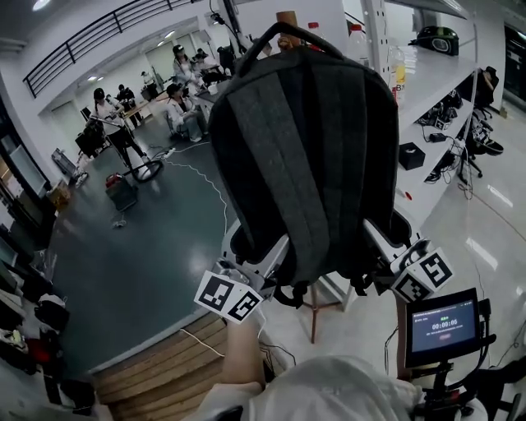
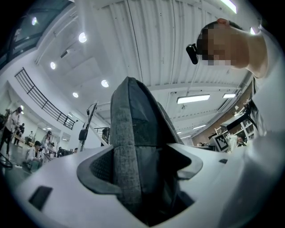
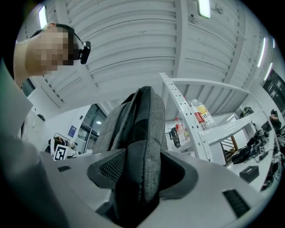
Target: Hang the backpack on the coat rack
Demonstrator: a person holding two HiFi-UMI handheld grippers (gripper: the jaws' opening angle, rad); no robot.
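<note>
Left tongs and right tongs are each clamping a lower side of the backpack, holding it upright, its handle sitting just in front of the top of the rack.

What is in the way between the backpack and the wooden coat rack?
Nothing visible. The left tongs and right tongs clamp the backpack low on each side; its top handle sits right at the wooden tip of the coat rack.
</note>
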